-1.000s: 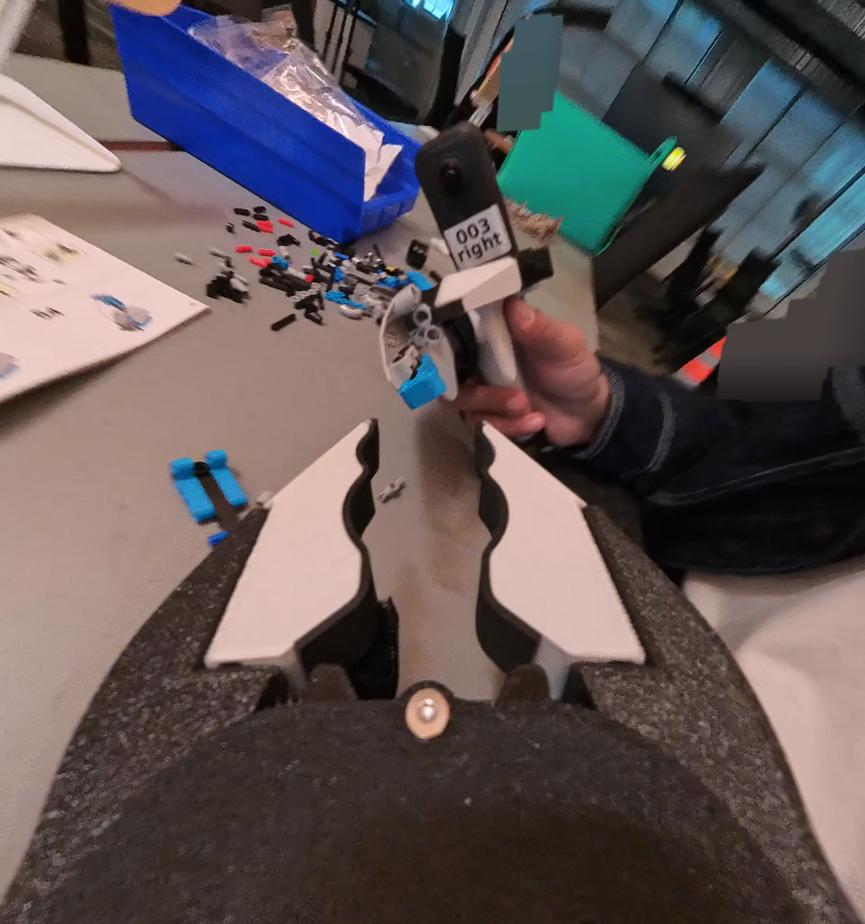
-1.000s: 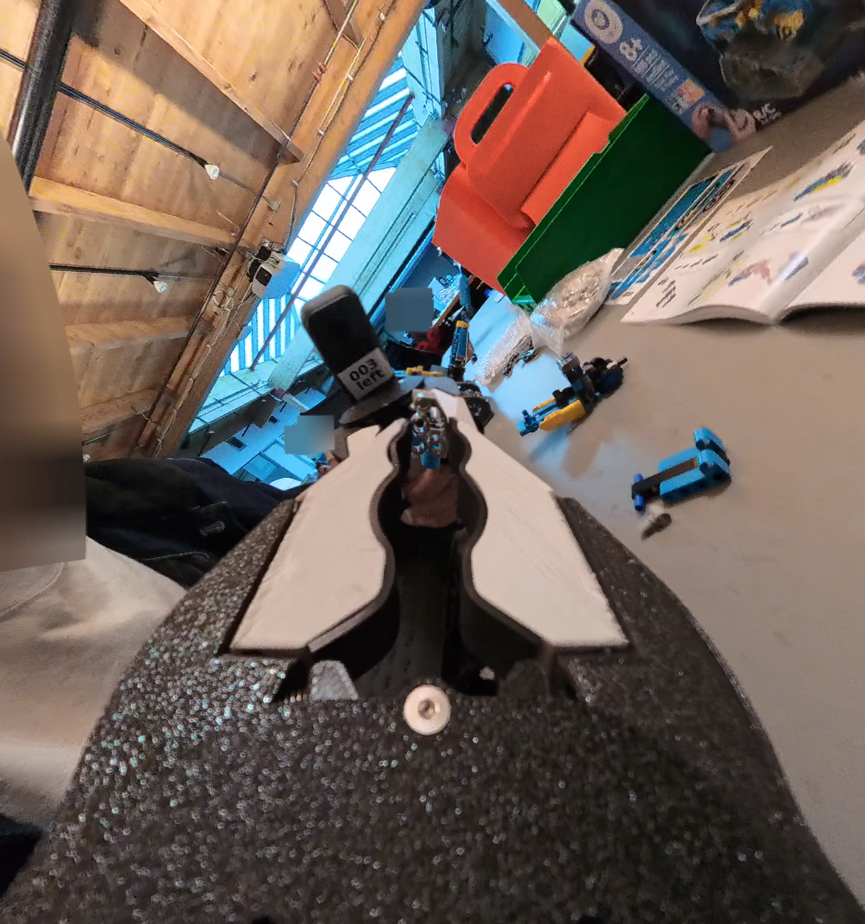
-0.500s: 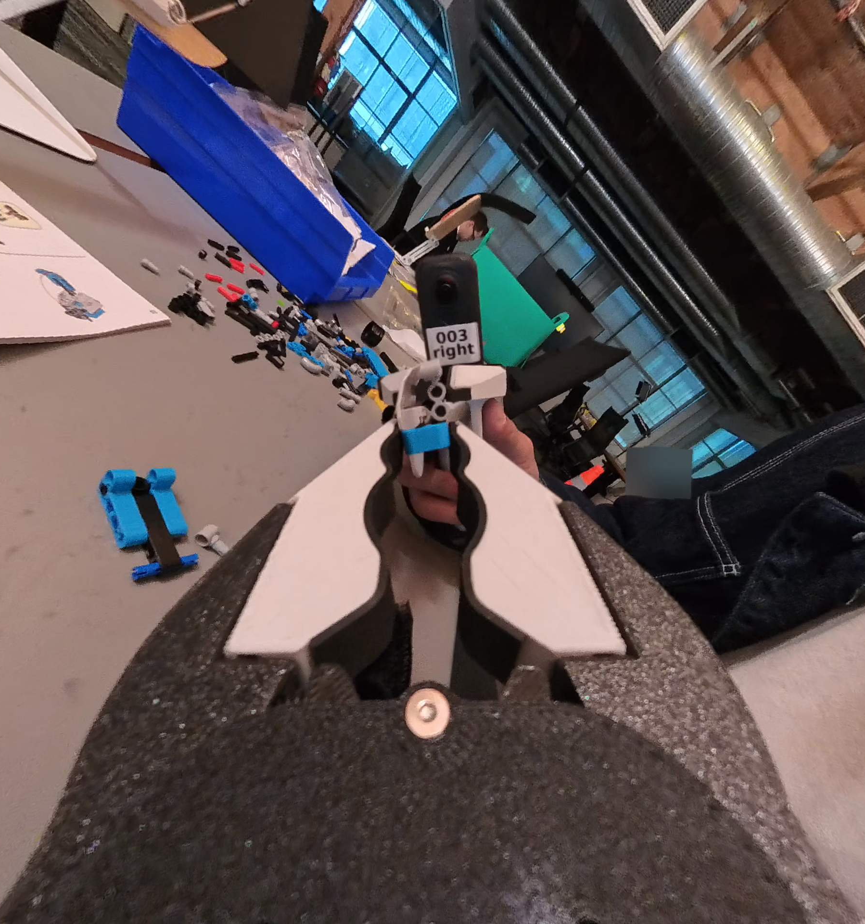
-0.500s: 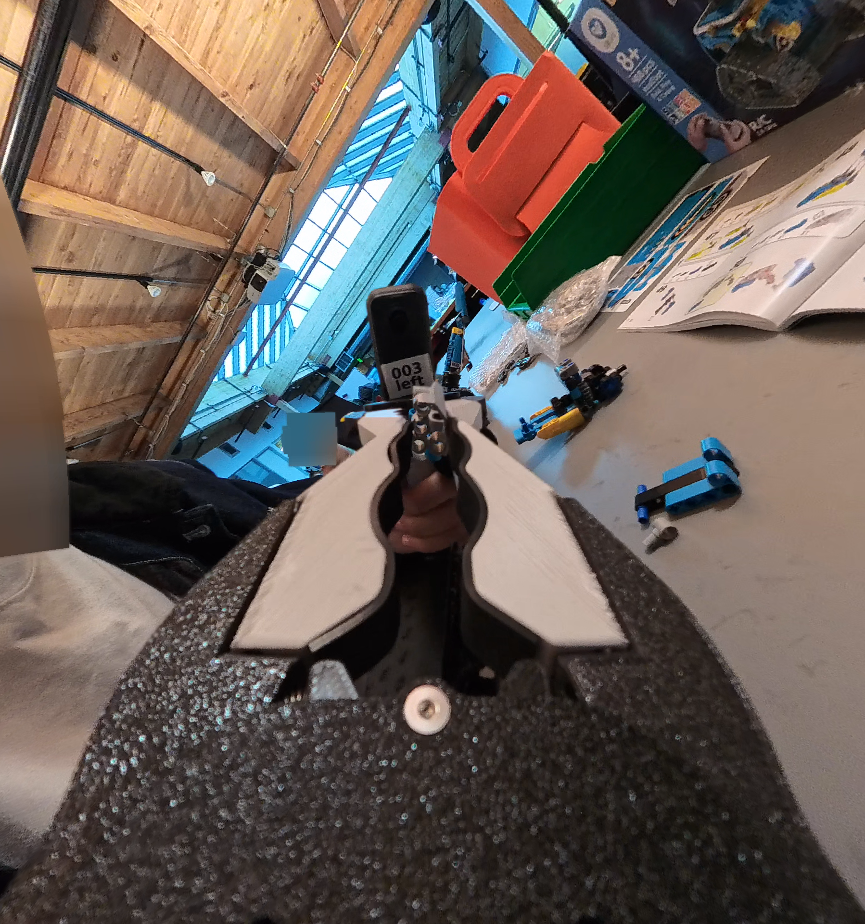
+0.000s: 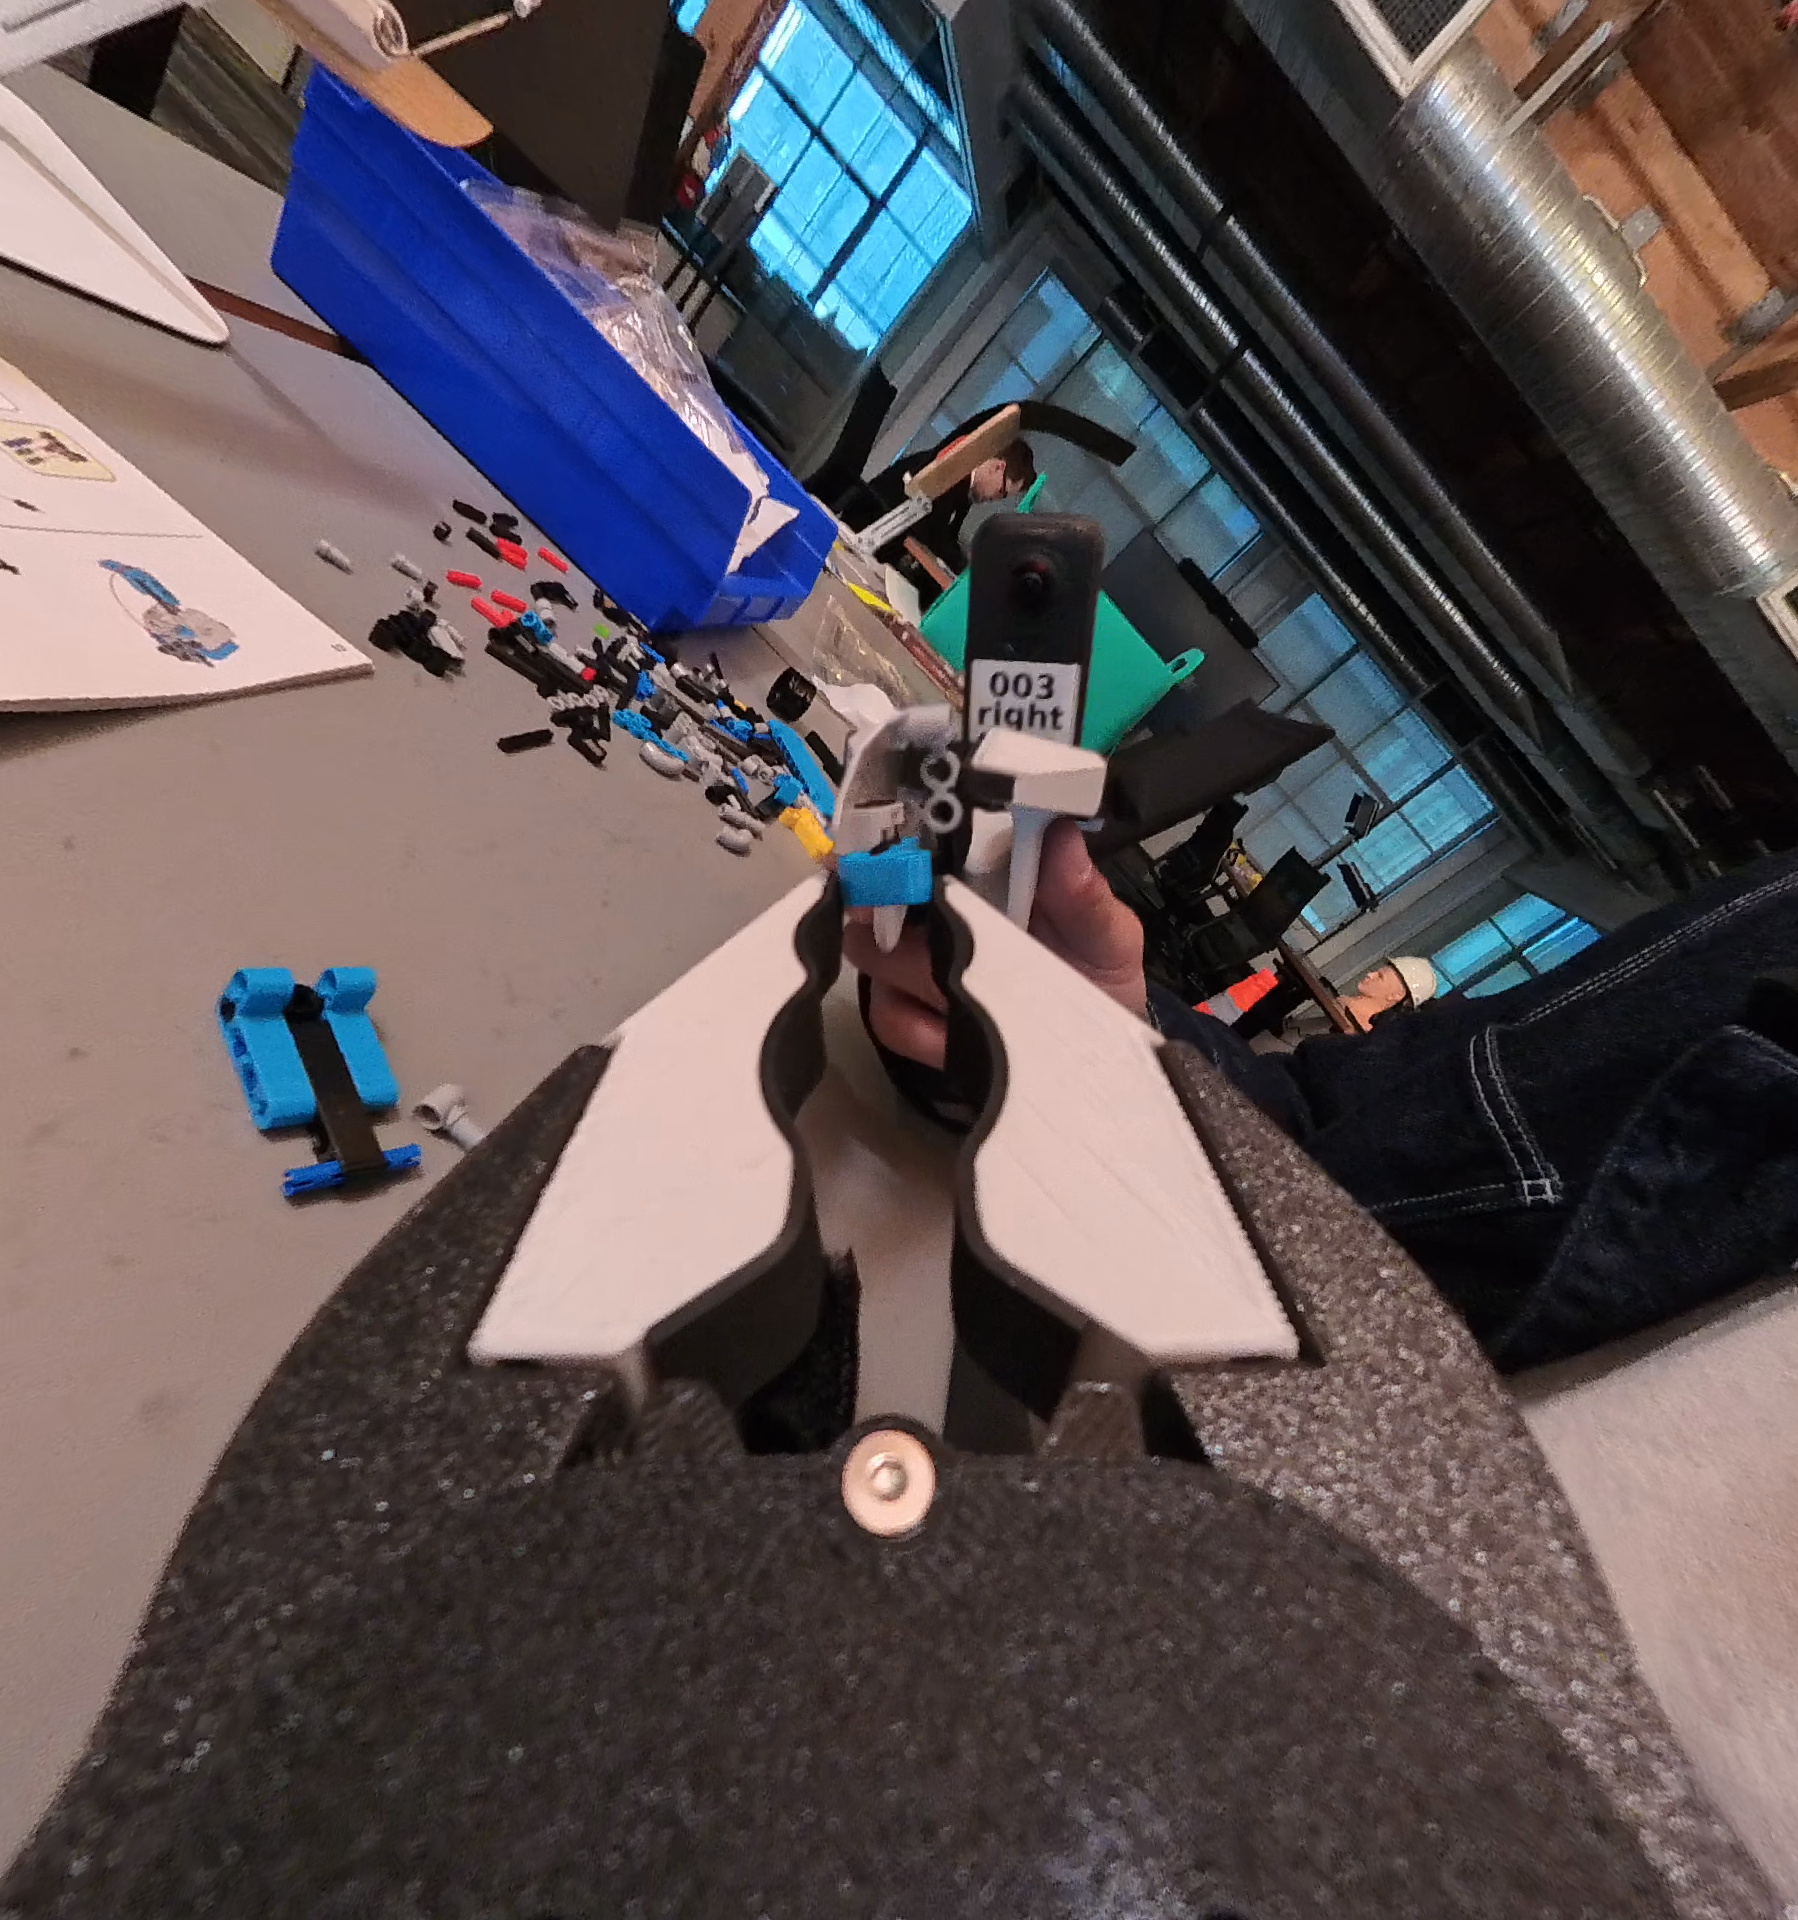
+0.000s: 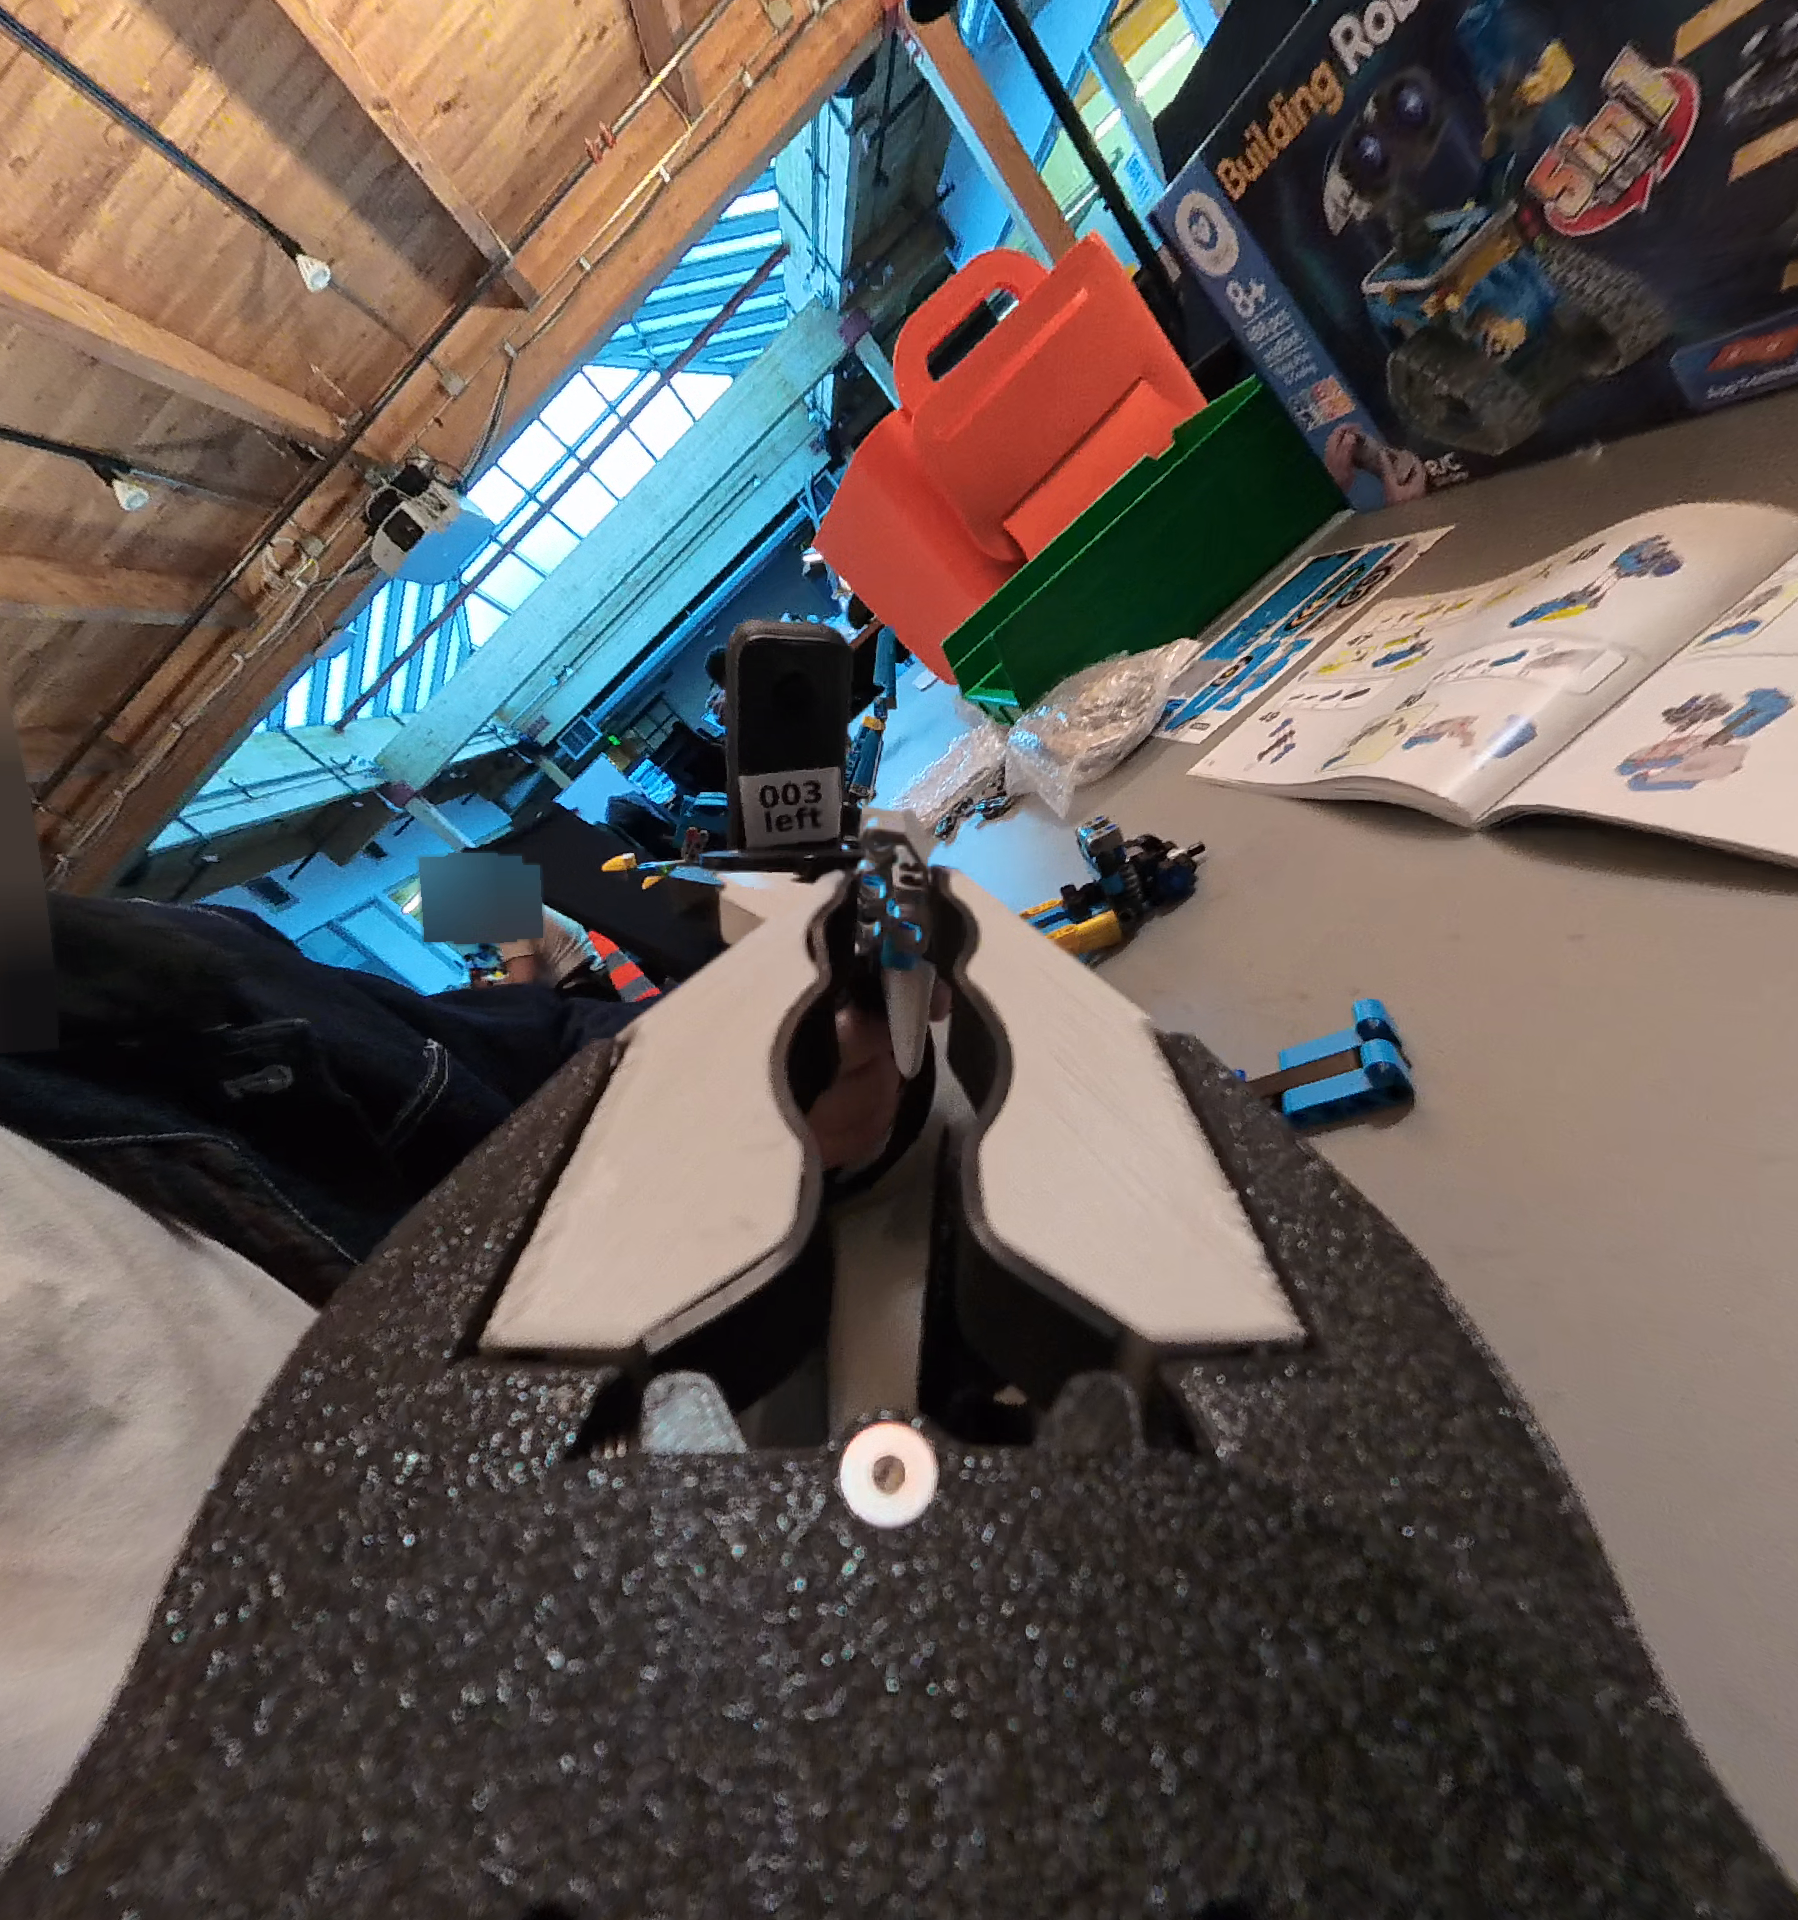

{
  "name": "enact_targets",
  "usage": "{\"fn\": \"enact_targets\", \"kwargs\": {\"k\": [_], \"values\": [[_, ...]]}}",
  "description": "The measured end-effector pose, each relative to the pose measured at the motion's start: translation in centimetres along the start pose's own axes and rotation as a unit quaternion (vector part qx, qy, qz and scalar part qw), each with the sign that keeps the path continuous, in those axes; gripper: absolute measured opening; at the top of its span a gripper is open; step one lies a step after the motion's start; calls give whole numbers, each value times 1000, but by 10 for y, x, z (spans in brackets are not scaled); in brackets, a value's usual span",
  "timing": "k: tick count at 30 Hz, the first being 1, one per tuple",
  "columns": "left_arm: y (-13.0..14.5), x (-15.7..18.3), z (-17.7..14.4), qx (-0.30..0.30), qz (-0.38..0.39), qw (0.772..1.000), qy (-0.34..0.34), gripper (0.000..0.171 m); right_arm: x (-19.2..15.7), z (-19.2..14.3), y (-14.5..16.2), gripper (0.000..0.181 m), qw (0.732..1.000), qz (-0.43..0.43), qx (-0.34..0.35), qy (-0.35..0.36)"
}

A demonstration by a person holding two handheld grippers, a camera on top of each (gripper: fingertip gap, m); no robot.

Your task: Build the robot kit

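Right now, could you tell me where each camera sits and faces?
Left wrist view: on the left gripper, facing across the grey table at the right gripper and hand; white fingers show.
Right wrist view: on the right gripper, facing the left gripper; white fingers, denim sleeve show.
Shared: blue-and-grey brick assembly the right gripper holds; blue-and-black piece on table.

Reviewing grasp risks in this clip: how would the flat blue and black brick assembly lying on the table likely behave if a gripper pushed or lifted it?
The blue and black assembly looks like light, rigid plastic, so it would probably slide on the smooth grey table rather than roll. Lying flat, it seems unlikely to tip. Its black strip and thin blue crossbar may be only pressed on, so a hard squeeze might separate them.
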State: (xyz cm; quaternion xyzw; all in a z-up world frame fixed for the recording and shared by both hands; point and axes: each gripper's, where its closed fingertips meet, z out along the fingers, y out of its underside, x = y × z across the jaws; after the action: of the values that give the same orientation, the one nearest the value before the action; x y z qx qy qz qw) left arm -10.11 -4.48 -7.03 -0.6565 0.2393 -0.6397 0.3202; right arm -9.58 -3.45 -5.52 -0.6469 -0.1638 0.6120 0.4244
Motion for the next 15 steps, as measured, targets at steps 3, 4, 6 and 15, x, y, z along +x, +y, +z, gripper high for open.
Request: {"fn": "enact_targets", "kwargs": {"k": [3,4,6,15], "values": [[2,3,3,-4,-13,1000,15,16,0,-1,-1,13,1000,21,5,-11],[5,3,4,-11,-14,1000,16,16,0,-2,-2,12,1000,25,8,-12],[1,3,4,4,-8,1000,10,15,0,-2,-3,12,999,29,11,-14],[6,10,15,10,-20,999,24,16,-4,-4,-10,12,996,62,40,-43]]}}
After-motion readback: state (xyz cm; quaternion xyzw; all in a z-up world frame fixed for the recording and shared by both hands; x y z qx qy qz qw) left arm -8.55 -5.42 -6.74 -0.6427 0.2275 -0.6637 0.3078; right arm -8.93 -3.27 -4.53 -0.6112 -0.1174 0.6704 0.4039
